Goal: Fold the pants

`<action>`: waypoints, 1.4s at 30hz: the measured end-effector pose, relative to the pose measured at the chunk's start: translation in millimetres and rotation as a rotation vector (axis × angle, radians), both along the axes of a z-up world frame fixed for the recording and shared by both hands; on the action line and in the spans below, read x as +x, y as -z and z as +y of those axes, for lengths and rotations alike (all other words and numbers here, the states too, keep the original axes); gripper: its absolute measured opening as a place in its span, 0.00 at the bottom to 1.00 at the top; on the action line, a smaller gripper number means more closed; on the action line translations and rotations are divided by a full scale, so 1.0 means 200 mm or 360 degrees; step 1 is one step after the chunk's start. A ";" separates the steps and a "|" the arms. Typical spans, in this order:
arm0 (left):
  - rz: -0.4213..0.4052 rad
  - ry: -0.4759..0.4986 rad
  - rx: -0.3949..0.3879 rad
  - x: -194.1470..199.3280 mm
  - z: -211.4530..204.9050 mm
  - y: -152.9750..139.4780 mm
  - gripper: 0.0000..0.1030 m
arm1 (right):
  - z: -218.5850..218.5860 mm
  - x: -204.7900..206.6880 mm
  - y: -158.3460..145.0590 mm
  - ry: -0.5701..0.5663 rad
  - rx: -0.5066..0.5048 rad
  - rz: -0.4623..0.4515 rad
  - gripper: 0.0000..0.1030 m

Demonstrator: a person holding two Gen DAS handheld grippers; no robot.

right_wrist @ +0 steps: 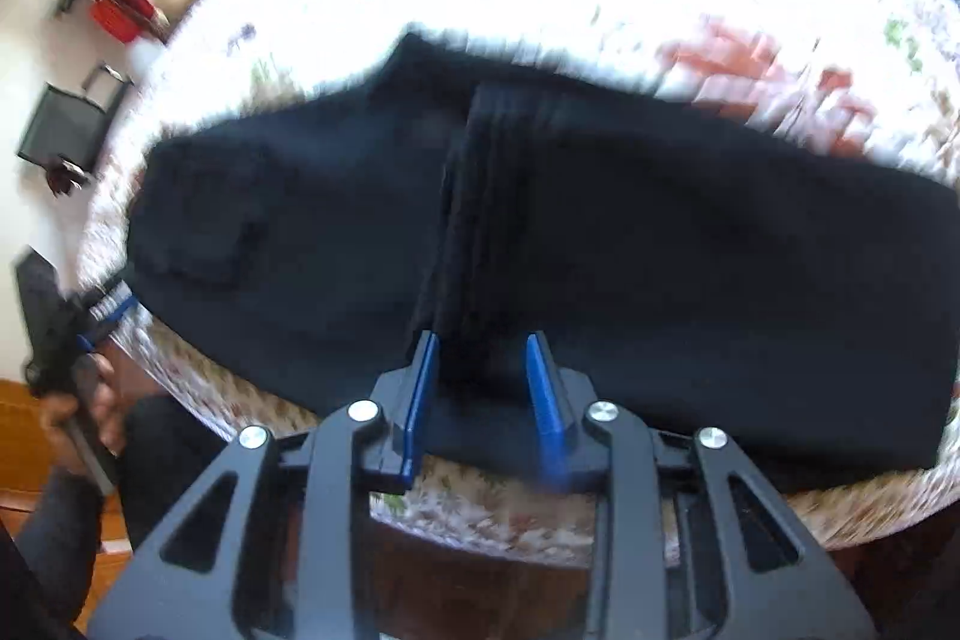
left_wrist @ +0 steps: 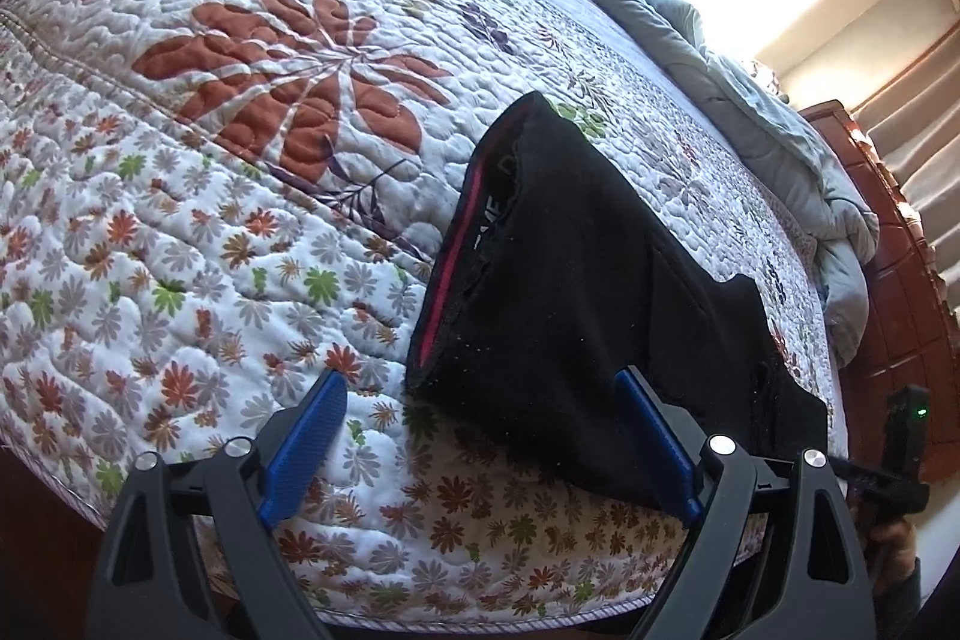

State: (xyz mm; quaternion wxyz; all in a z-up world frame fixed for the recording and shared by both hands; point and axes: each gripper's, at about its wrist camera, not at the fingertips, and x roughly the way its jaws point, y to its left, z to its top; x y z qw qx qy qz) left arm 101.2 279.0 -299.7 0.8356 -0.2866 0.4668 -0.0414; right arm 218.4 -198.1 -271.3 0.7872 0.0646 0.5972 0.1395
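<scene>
On the bed (left_wrist: pixel 252 196), near its edge, black pants (left_wrist: pixel 576 292) folded flat, right tongs (right_wrist: pixel 480 388) half closed around a raised ribbed fold to lift it over, left tongs (left_wrist: pixel 486 436) wide open, empty.

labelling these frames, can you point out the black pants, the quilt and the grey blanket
black pants (left_wrist: pixel 576 244), left wrist view, on the flat fabric below the waistband
quilt (left_wrist: pixel 180 196), left wrist view, on a bare flowered patch left of the pants
grey blanket (left_wrist: pixel 774 118), left wrist view, on its bunched folds along the far edge of the bed
</scene>
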 end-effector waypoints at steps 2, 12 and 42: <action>-0.0012 -0.0002 0.0018 -0.01 -0.01 -0.01 0.88 | -0.19 0.06 -0.09 0.0157 -0.0092 -0.0120 0.30; 0.0074 -0.0016 -0.0005 0.00 0.02 0.02 0.88 | -0.79 0.21 0.11 0.0605 -0.0222 0.0012 0.38; -0.0025 -0.0585 -0.0848 -0.05 0.03 0.16 0.89 | 1.59 0.94 -0.28 -0.1746 -0.0282 0.0307 0.83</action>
